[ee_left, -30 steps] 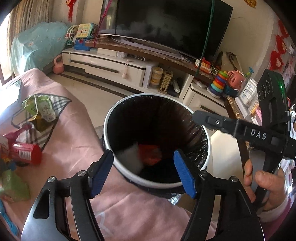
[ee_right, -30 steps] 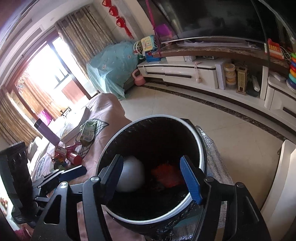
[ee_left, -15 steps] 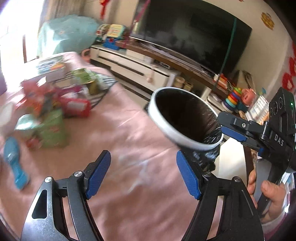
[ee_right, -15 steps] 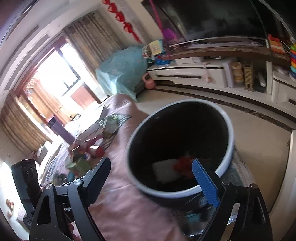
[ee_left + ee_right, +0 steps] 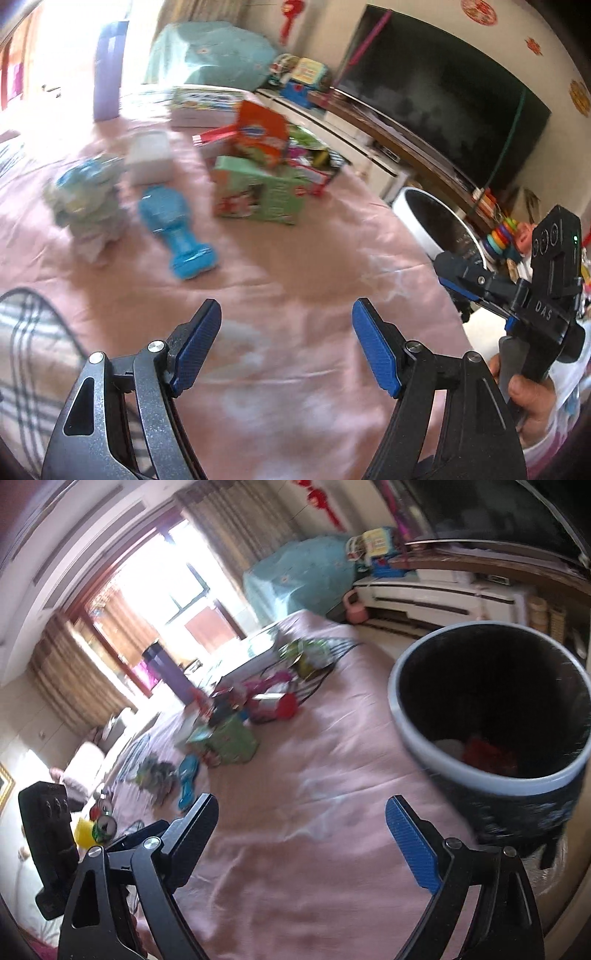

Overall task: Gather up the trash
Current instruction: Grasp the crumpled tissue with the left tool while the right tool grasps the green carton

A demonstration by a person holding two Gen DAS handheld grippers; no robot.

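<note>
My left gripper (image 5: 286, 345) is open and empty above the pink tablecloth (image 5: 295, 258). My right gripper (image 5: 301, 836) is open and empty too, left of the white-rimmed bin (image 5: 491, 771) with a black liner; white and red trash lies inside. The bin (image 5: 424, 218) shows at the right in the left wrist view. Trash lies on the cloth: a crumpled blue-white wrapper (image 5: 86, 201), a blue bottle-shaped item (image 5: 175, 229), a green carton (image 5: 258, 194), an orange-red packet (image 5: 262, 134) and a white box (image 5: 149, 157). The green carton (image 5: 227, 744) also shows in the right wrist view.
A flat box (image 5: 207, 103) and a purple flask (image 5: 109, 70) stand at the table's far side. A TV (image 5: 443, 99) on a low cabinet lines the wall beyond. The right gripper's body (image 5: 546, 295) is at the right, by the bin.
Both grippers have swung left, away from above the bin and over the tablecloth toward the pile of trash. Both stay open and empty.
</note>
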